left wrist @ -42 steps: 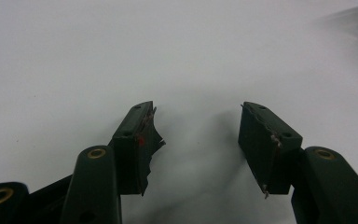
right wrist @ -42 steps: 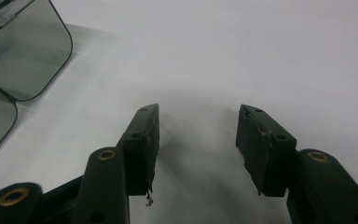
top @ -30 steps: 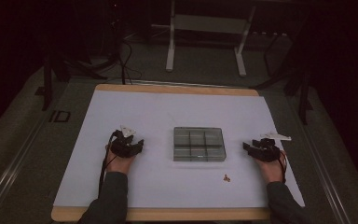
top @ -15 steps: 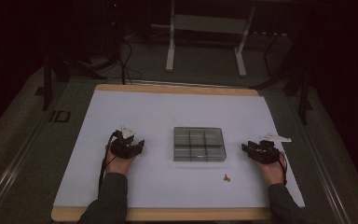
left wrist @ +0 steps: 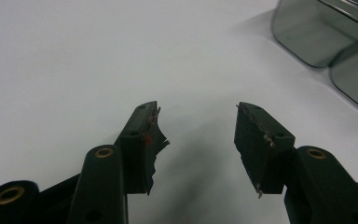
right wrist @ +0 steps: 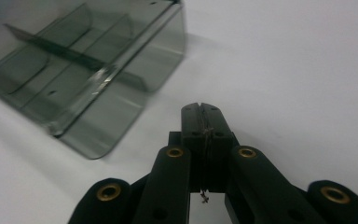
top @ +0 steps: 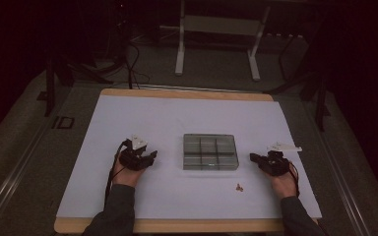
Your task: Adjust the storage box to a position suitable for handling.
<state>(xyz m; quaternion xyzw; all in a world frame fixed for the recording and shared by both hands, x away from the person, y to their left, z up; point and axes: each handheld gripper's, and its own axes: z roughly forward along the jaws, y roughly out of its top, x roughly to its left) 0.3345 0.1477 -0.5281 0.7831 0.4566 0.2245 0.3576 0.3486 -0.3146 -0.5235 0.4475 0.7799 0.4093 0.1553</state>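
The right tool [right wrist: 200, 109] is pressed together with nothing between after closing beside the divided tray [right wrist: 93, 70]; the left tool [left wrist: 198, 116] is spread; the high view adds small brown bits [top: 238, 187] on the white table [top: 142, 118] and a dark floor [top: 24, 147].

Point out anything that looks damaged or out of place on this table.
The left claw has frayed, chipped pads. A few small brown bits lie loose on the white table, outside the empty divided tray.

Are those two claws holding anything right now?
No. The left claw stands open over bare table, and the right claw has just closed, pads together, on nothing.
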